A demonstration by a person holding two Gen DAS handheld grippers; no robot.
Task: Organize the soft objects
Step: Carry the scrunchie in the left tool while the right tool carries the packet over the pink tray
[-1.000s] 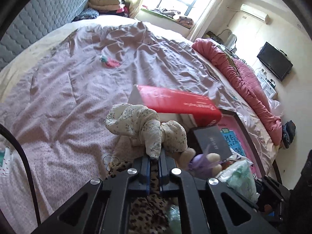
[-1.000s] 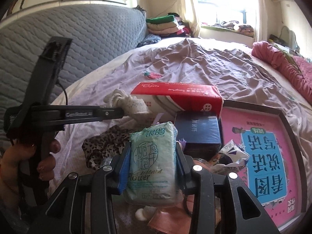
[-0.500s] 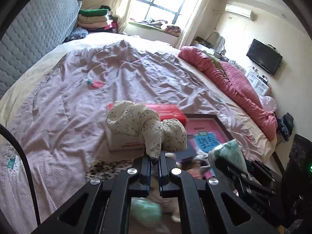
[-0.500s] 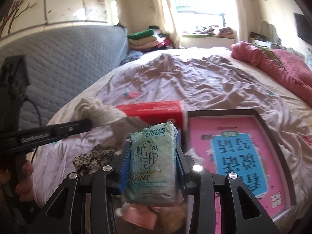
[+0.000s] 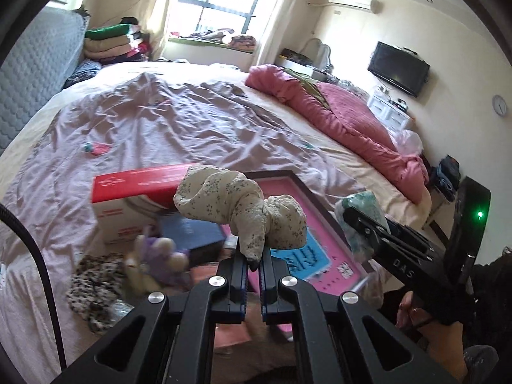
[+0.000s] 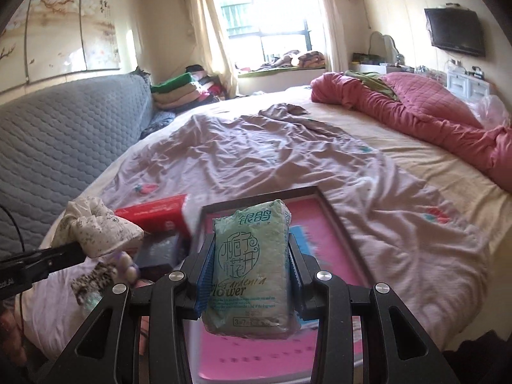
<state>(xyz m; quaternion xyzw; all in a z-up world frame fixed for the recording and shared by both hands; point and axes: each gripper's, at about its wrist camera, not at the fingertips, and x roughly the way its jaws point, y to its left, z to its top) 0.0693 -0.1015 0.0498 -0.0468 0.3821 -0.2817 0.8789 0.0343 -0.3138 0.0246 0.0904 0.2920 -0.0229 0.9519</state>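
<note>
Sunlit window (image 6: 265, 25), wall television (image 6: 454, 32), grey quilted headboard (image 6: 64, 140), rumpled bed (image 6: 288, 160).

Between the black fingers (image 5: 238, 267) of the left gripper (image 5: 252, 264), a cream cloth bundle (image 5: 240, 206) speckled with tiny dark flowers. Beyond those fingertips, a red-and-white box (image 5: 134, 195), a dark navy box (image 5: 188, 233), and a pink board (image 5: 297, 256) with a blue panel and dark frame. Left of the fingers, a leopard-print cloth (image 5: 92, 291) and a blurred purple toy (image 5: 156, 256). Between the right gripper's (image 6: 249, 272) blue pads (image 6: 206, 272), a pale green tissue pack (image 6: 251, 265) with dark green lettering. Under it all, a mauve sheet (image 6: 272, 160).
</note>
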